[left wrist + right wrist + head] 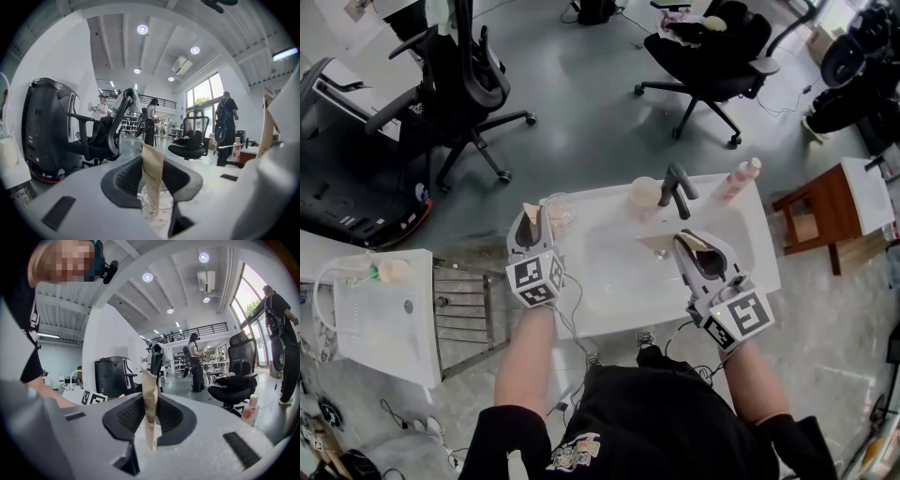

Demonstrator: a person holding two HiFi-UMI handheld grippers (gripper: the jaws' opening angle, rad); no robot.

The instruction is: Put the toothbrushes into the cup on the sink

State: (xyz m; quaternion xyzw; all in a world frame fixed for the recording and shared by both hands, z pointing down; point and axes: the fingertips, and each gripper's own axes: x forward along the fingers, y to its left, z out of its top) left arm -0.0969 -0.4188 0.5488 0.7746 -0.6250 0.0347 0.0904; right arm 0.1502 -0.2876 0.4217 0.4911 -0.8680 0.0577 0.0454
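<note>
The white sink [609, 314] fills the middle of the head view, with a dark faucet [678, 190] at its upper edge. A beige cup [645, 194] stands just left of the faucet, and a pink bottle [739, 178] lies toward the upper right corner of the sink.

At the sink's upper left corner stands a clear cup [562, 215]. The left gripper [534, 217] is just beside the cup, at its left. In the left gripper view, a paper-wrapped toothbrush [152, 168] stands upright between the left gripper's [152, 178] fingers. Its lower end is down inside the clear cup [157, 208]. The fingers stand a little apart on either side of the wrapper and do not pinch it. In the head view, only the wrapper's pale tip [529, 209] shows above the fingers.

The right gripper [682, 239] is over the right half of the basin, below the faucet. Its fingers are pressed onto a second wrapped toothbrush [661, 244], whose wrapper sticks out toward the left of the frame. In the right gripper view, that wrapper [150, 399] runs upright through the right gripper's [149, 420] dark pads (it is squeezed thin where they meet it) and extends both above and below them.

Behind the sink, black office chairs [450, 103] stand on the grey floor at the upper left and upper right. A wooden stool [820, 216] sits at the right edge.
</note>
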